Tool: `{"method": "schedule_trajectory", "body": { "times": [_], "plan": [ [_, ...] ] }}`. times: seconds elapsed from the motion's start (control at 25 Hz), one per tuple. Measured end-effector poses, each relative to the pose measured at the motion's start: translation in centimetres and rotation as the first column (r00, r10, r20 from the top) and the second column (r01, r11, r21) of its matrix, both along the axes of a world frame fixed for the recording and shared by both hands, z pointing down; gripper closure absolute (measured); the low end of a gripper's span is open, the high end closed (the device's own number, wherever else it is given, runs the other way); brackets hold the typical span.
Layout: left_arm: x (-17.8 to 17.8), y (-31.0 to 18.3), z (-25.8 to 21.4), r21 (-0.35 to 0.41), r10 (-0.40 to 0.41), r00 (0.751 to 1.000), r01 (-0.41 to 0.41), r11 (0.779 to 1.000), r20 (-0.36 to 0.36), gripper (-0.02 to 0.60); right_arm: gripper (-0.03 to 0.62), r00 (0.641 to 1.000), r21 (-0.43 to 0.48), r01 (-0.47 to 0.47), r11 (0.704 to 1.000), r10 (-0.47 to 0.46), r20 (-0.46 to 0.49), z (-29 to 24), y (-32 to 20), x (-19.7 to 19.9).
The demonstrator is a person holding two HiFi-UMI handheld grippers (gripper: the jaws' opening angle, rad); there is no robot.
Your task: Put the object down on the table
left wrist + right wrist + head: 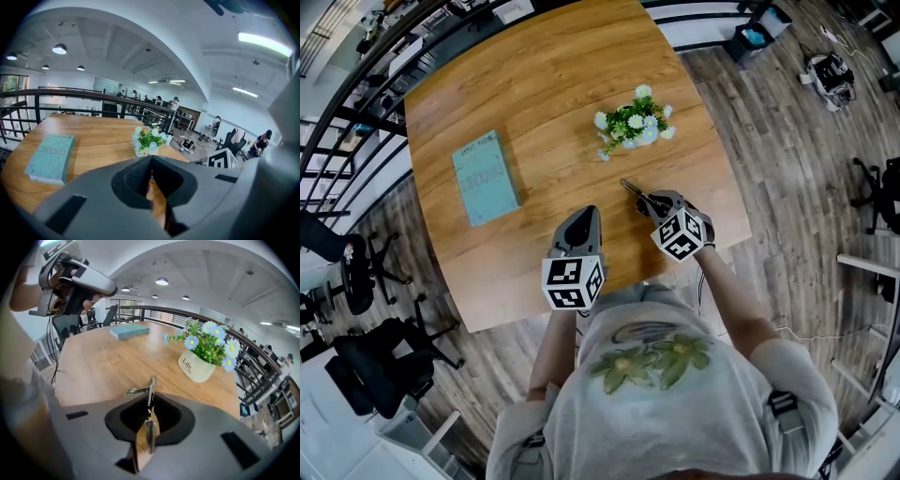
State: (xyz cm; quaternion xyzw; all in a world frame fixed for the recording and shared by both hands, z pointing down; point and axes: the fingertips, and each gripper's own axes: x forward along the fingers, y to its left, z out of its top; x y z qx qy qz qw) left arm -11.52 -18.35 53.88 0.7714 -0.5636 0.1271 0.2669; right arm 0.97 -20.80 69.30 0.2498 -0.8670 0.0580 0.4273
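**Item – small metal tool** (150, 427), one. It looks like a nail clipper seen edge-on, with a thin lever sprung out to one side, though that identification is not certain.
- Location: between the jaws of the right gripper (649, 202), low over the near right part of the table (544, 94), near the flower pot (635, 127). I cannot tell whether it touches the wood.
- Handling, judged: light, stiff, smooth and likely slippery. It is not fragile, but the lever may snag. Best held across its flat sides at mid-body.

**Grippers**, two.
- Right: tips drawn in on the tool, seeming to pinch it at the narrow end.
- Left gripper (151, 158): tips together, nothing between them, held up off the table.

**Other stock** – one table, one potted bunch of flowers, one pale blue book (486, 176) lying flat, well apart from the tool.
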Motion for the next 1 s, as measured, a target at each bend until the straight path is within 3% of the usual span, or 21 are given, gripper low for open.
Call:
{"method": "schedule_trajectory", "body": {
  "times": [0.4,1.0],
  "plan": [
    [0.0,0.5,0.2,0.000,-0.006,1.000,0.006,1.000,-0.005,0.566,0.513,0.999,-0.017,0.040,0.999,-0.040,-0.002,1.1,1.8,-1.0],
    [0.0,1.3,0.6,-0.006,-0.011,1.000,0.011,1.000,-0.011,0.566,0.468,0.998,-0.075,0.013,0.997,-0.008,0.066,2.2,3.0,-1.6]
  ]
}}
